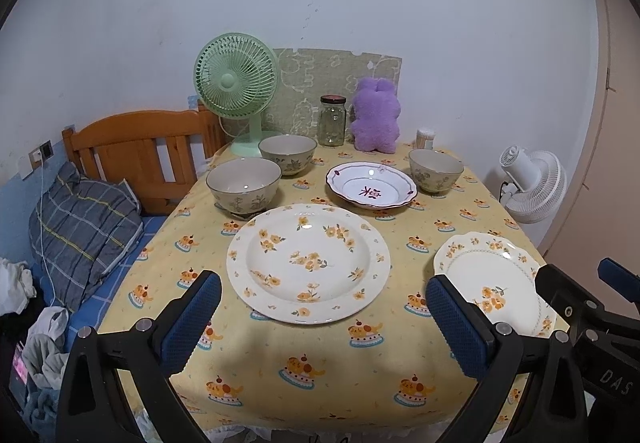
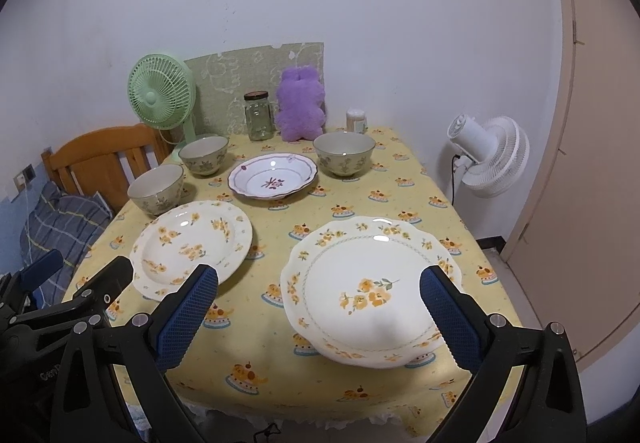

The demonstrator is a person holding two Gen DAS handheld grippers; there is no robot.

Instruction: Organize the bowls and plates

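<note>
Nearest, the left tool [image 1: 322,317] hangs over the front edge of the bench [image 1: 320,383], its blue pads spread wide with nothing between them. The right tool [image 2: 320,309] hangs the same way, wide open and empty. I judge that no piece has been lifted yet, since every dish lies separate.

Just ahead of the left tool lies the deep flowered plate [image 1: 308,263], and the scalloped flat plate [image 2: 372,291] lies ahead of the right tool near the front right corner. Each tool is lined up with its own plate, probably so either can be taken by the rim.

Farther back sits the purple-rimmed dish [image 1: 372,185], flanked by the bowls: two [image 1: 243,183] [image 1: 287,154] on the left, one [image 1: 436,171] on the right. They are well apart, so nesting is likely called for.

At the wall stand a green fan [image 1: 236,83], a jar [image 1: 333,121] and a purple plush toy [image 1: 376,115].
</note>
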